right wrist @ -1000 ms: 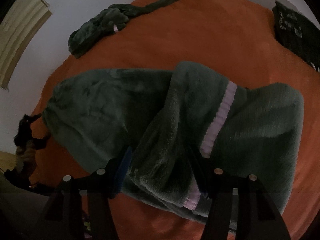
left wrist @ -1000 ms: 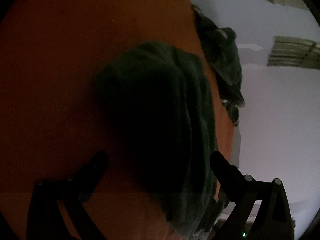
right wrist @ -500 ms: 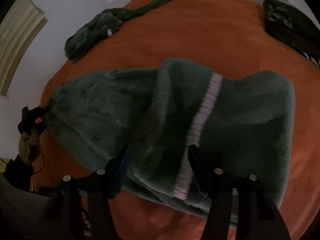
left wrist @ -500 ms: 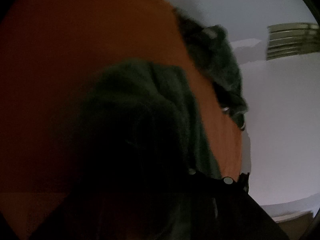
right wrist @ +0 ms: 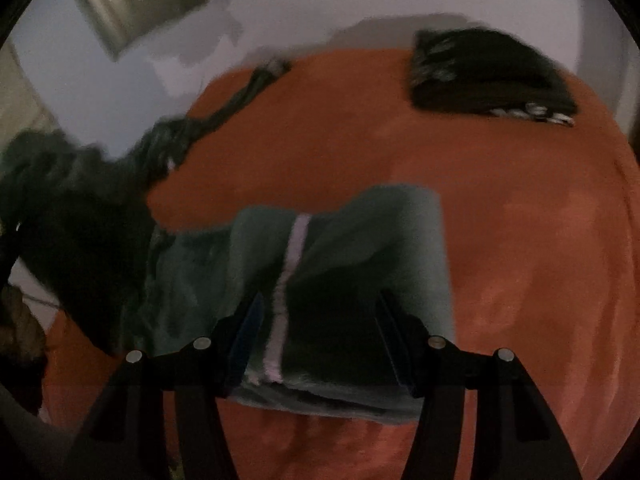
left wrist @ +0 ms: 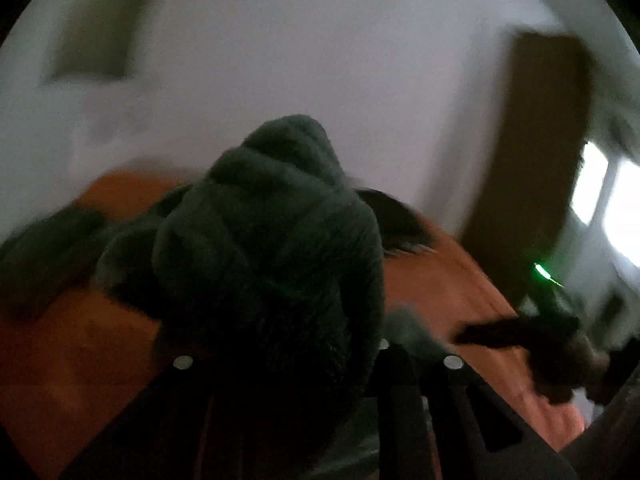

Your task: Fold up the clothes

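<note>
A dark green fleece garment (left wrist: pixel 272 240) with a pale stripe (right wrist: pixel 294 248) lies partly on the orange bed (right wrist: pixel 500 200). In the left wrist view a thick bunch of it fills my left gripper (left wrist: pixel 280 340) and hangs lifted above the bed. It hides the fingertips. These jaws are opening, with the fabric still between them. In the right wrist view my right gripper (right wrist: pixel 320 316) is shut on a folded part of the garment (right wrist: pixel 380 248), the stripe close to its left finger. Everything is blurred by motion.
A second green garment (right wrist: pixel 168 140) sprawls over the bed's left edge. A folded dark garment (right wrist: pixel 488 76) sits at the back right. White walls surround the bed, with a brown door (left wrist: pixel 532 140) and a bright window (left wrist: pixel 612 208) to the right.
My left gripper went from open over the garment to shut on it, then rolled and swung up with it. The right gripper rose with its part, and the stripe shifted toward its left finger.
</note>
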Available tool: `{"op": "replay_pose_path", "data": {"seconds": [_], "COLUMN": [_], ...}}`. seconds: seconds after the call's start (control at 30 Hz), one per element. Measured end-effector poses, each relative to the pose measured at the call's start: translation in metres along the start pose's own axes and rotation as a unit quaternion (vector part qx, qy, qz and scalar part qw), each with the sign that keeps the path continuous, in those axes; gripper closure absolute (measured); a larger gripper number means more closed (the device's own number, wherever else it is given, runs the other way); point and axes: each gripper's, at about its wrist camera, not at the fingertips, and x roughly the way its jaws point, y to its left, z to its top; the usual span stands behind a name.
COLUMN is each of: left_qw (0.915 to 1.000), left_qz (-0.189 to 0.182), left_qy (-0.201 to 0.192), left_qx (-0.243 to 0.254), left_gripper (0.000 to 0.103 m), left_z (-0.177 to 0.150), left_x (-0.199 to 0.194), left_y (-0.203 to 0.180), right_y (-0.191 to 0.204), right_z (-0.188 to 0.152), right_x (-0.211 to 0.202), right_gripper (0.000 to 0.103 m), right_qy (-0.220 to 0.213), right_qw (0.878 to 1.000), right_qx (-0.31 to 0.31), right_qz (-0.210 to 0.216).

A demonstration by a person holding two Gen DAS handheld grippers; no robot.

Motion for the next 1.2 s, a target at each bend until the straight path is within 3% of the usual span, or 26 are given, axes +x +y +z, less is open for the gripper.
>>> {"op": "replay_pose_path", "data": {"seconds": [0.03, 0.07, 0.13, 0.17, 0.23, 0.27, 0.33, 0.43, 0.53, 0.63, 0.77, 0.87, 0.97, 1.07, 1.13, 1.2], "left_qw": [0.9985, 0.9969, 0.9954, 0.9945, 0.9942, 0.994, 0.995, 0.9954, 0.9862, 0.9746, 0.969, 0.969, 0.9687, 0.9661, 0.9643, 0.9628], "left_qz": [-0.03, -0.048, -0.068, -0.078, -0.096, -0.101, -0.086, -0.01, 0.056, 0.085, 0.094, 0.088, 0.076, 0.06, 0.055, 0.056], "left_qy": [0.037, 0.051, 0.056, 0.059, 0.048, 0.04, 0.038, 0.059, 0.089, 0.108, 0.113, 0.126, 0.146, 0.163, 0.171, 0.175], "left_qx": [0.025, 0.035, 0.037, 0.038, 0.011, -0.009, -0.035, -0.075, -0.128, -0.177, -0.198, -0.193, -0.186, -0.191, -0.195, -0.198], "left_gripper": [0.058, 0.056, 0.054, 0.043, 0.028, 0.026, 0.026, 0.026, 0.026, 0.026, 0.026, 0.026, 0.026, 0.026, 0.026, 0.026], "left_z": [0.004, 0.004, 0.0, -0.002, -0.001, -0.001, -0.001, -0.017, -0.037, -0.053, -0.07, -0.081, -0.092, -0.101, -0.105, -0.11], "left_x": [0.025, 0.035, 0.037, 0.038, 0.029, 0.021, 0.017, 0.012, 0.008, 0.0, -0.009, -0.005, 0.002, 0.011, 0.018, 0.022], "left_y": [-0.028, -0.041, -0.051, -0.056, -0.037, -0.021, 0.015, 0.068, 0.118, 0.155, 0.178, 0.176, 0.17, 0.169, 0.169, 0.171], "right_y": [-0.008, -0.016, -0.037, -0.05, -0.079, -0.094, -0.118, -0.132, -0.124, -0.1, -0.075, -0.08, -0.089, -0.094, -0.088, -0.082], "right_z": [-0.003, -0.006, -0.013, -0.018, -0.031, -0.039, -0.051, -0.057, -0.046, -0.021, 0.017, 0.028, 0.027, 0.023, 0.024, 0.025], "right_x": [-0.01, -0.019, -0.035, -0.043, -0.054, -0.057, -0.059, -0.05, -0.029, 0.001, 0.046, 0.086, 0.112, 0.123, 0.12, 0.116], "right_gripper": [0.045, 0.045, 0.045, 0.045, 0.045, 0.045, 0.045, 0.045, 0.045, 0.032, 0.027, 0.027, 0.027, 0.027, 0.027, 0.035], "right_qy": [-0.019, -0.036, -0.058, -0.065, -0.063, -0.055, -0.04, -0.029, -0.011, 0.023, 0.076, 0.135, 0.163, 0.158, 0.149, 0.141], "right_qw": [1.0, 0.999, 0.995, 0.993, 0.988, 0.985, 0.982, 0.977, 0.971, 0.972, 0.982, 0.975, 0.965, 0.959, 0.964, 0.969], "right_qx": [0.01, 0.019, 0.041, 0.058, 0.099, 0.124, 0.169, 0.213, 0.224, 0.191, 0.093, 0.093, 0.119, 0.141, 0.128, 0.115], "right_qz": [-0.007, -0.022, -0.063, -0.083, -0.105, -0.103, -0.076, 0.003, 0.085, 0.136, 0.145, 0.15, 0.17, 0.189, 0.179, 0.167]}}
